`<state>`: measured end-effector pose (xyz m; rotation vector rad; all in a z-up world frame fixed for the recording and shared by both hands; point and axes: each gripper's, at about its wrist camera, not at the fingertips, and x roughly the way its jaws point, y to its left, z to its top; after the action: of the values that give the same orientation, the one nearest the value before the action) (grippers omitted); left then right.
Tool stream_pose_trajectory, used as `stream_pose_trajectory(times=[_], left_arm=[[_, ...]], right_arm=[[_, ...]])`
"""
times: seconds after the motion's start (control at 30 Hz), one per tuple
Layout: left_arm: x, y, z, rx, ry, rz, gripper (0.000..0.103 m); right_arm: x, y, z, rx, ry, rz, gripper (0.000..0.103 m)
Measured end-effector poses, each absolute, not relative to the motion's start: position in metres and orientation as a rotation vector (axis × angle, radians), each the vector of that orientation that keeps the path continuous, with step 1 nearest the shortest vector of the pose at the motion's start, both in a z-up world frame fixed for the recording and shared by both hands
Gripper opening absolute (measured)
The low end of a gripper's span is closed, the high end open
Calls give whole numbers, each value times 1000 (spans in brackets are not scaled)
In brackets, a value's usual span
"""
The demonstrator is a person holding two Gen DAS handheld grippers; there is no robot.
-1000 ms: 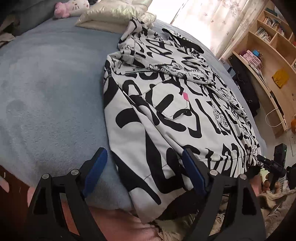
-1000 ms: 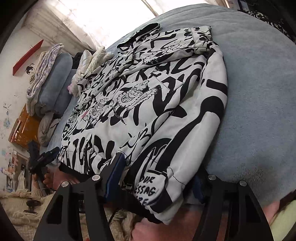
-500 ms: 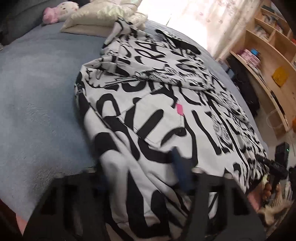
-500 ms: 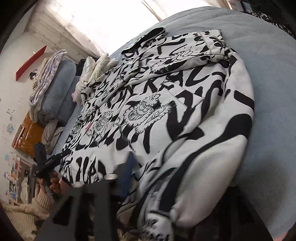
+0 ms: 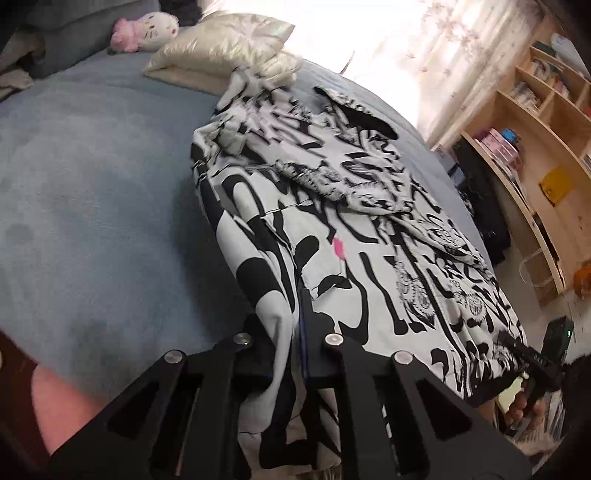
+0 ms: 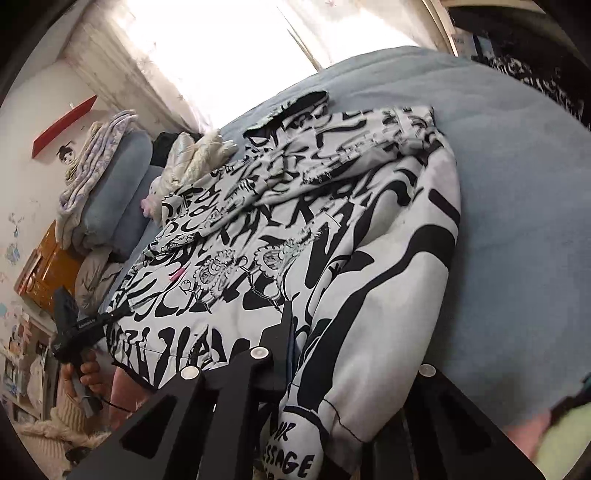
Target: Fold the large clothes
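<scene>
Both grippers are clamped on the black-and-white printed jacket, which lies spread across the blue-grey bed with its hem at the bed's near edge. The left gripper has just been closing, and its jaws now stand narrow with a fold of the jacket's near-left hem pinched between them; the cloth bunches up over the fingers and hangs below them. The right gripper has likewise just been closing, and it grips the thick rolled hem at the near-right corner of the jacket, where printed lettering shows on the cuff-like edge hanging down. That rolled hem hides most of its far finger. In the right wrist view the left gripper shows from the side, held by a hand at the bed's near edge, fingertips in the hem. The jacket's upper part lies crumpled toward the far side of the bed, near a pale cushion and a pink-and-white plush toy. Wooden shelves stand off the bed's right edge.
</scene>
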<state>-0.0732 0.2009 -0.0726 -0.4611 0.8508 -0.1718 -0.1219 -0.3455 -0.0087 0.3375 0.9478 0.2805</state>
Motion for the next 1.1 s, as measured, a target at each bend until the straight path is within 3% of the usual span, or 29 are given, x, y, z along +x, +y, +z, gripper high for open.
stream_pose_trajectory(times=[0.17,0.4,0.63,0.87,0.93,0.97,1.0,1.03,1.07,1.1], left_arm=[[-100,207,-56,-486,870,-219,6],[-86,224,-40,-650,862,-253,6],[-6,232,-8,-772,773,-269,6],[108,235,-10,-814,766,-203,7],[138,234,-18,-818,791,-190,9],[155,234,-23,-824,806,-189,12],[165,234,-28,-832,817,-192,22],[181,235,-36,-859,831,-206,29],[193,238,-42,-894,835,-219,46],[202,241,-47,-925,830,-220,58]], right_arm=[[-142,-350,18,313,949,311,10],[-103,-360,33,449,939,332,11],[-2,-383,61,640,873,319,11],[137,-375,48,681,885,226,15],[174,-375,38,705,919,206,22],[186,-375,33,720,932,204,36],[201,-376,26,742,944,208,44],[212,-378,21,760,946,208,58],[229,-376,11,790,947,200,70],[241,-376,4,820,949,198,74]])
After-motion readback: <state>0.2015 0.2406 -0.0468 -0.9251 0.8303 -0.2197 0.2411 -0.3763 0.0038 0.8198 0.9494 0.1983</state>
